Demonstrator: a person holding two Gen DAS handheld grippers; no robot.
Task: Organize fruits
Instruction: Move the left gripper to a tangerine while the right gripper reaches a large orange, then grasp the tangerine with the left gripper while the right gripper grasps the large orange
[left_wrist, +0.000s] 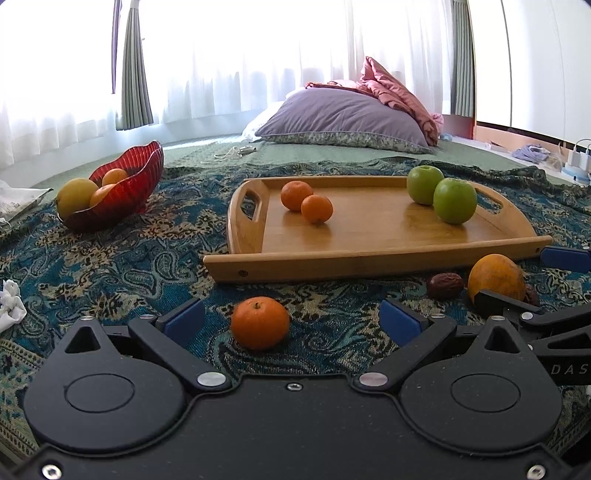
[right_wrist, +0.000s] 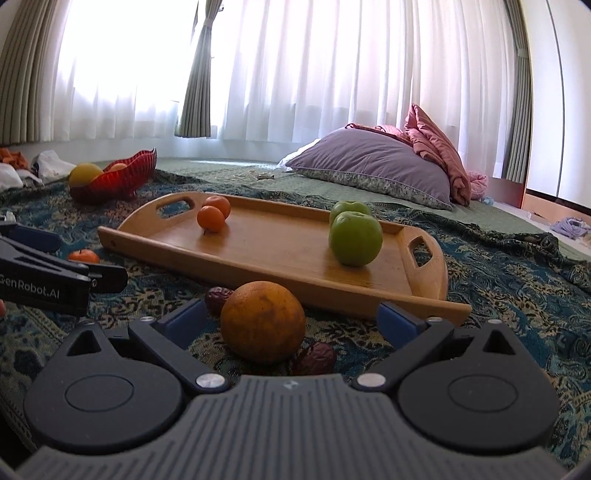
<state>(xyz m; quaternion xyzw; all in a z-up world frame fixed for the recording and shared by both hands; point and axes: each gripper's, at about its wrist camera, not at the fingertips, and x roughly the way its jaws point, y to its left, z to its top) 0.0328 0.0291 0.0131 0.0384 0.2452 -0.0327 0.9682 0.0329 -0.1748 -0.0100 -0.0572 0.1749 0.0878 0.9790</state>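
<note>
A wooden tray (left_wrist: 369, 264) (right_wrist: 258, 273) lies on the patterned blanket. It holds two mandarins (left_wrist: 306, 202) (right_wrist: 214, 214) and two green apples (left_wrist: 454, 199) (right_wrist: 355, 238). My left gripper (left_wrist: 291, 319) is open, its blue pads on either side of a loose mandarin (left_wrist: 259, 322) on the blanket, apart from it. My right gripper (right_wrist: 291, 317) is open around a large orange (right_wrist: 263, 326) (left_wrist: 496, 277), with dried red dates (right_wrist: 316, 358) (left_wrist: 445, 285) beside it. A red glass bowl (left_wrist: 125, 188) (right_wrist: 118, 181) at the far left holds more citrus fruit.
A purple pillow (left_wrist: 343, 118) and pink bedding (left_wrist: 399, 92) lie behind the tray. Crumpled white paper (left_wrist: 11, 306) lies at the left edge. Chargers (left_wrist: 580, 157) and clutter sit at the far right. Curtains hang along the back.
</note>
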